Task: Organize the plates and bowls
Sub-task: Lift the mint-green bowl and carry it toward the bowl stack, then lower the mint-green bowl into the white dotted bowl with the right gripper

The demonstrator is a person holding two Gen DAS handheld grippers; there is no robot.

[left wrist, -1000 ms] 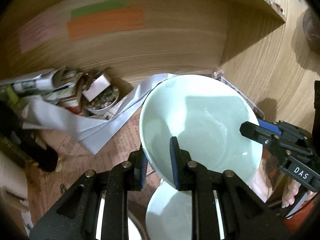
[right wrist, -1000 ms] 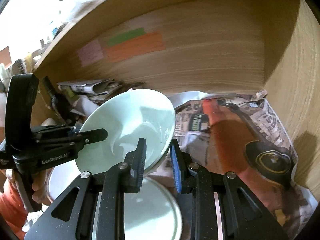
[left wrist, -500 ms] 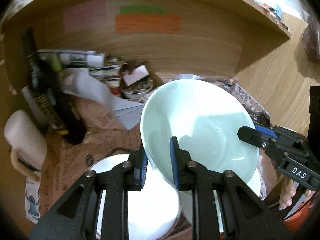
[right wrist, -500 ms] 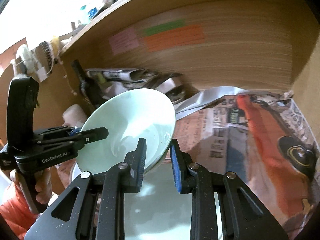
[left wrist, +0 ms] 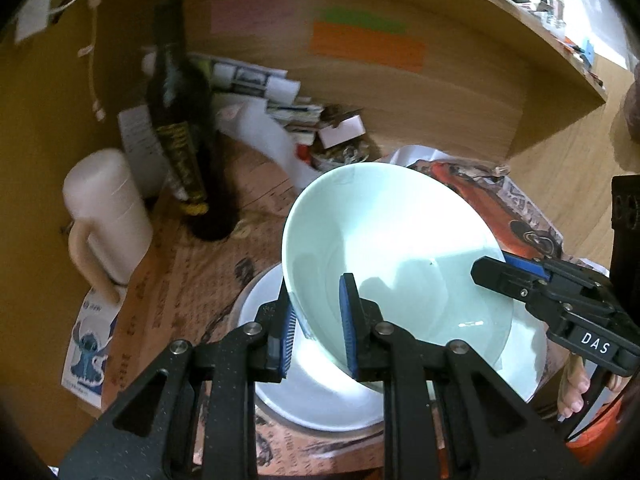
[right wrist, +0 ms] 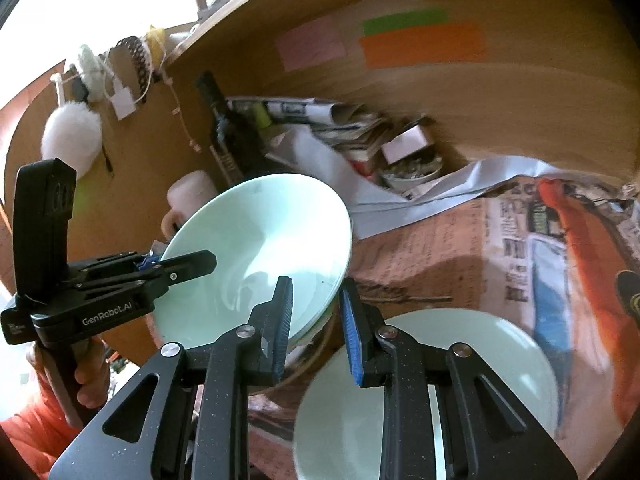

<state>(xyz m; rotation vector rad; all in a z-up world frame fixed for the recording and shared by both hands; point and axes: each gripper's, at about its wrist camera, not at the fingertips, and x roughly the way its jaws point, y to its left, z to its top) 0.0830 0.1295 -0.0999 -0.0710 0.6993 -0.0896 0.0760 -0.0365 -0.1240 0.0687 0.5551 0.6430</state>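
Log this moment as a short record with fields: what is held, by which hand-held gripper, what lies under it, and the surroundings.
held item: pale green bowl, tilted
left hand-held gripper: shut on the bowl's near rim
right hand-held gripper: shut on the opposite rim
below the bowl: white plate on newspaper
second plate: on newspaper, right wrist view
backdrop: dark bottle, white mug, sticky notes on the wooden wall

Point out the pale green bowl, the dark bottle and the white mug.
Pale green bowl (left wrist: 400,248), left wrist view, on its inner wall.
Dark bottle (left wrist: 180,120), left wrist view, on its body beside the label.
White mug (left wrist: 104,208), left wrist view, on its side.
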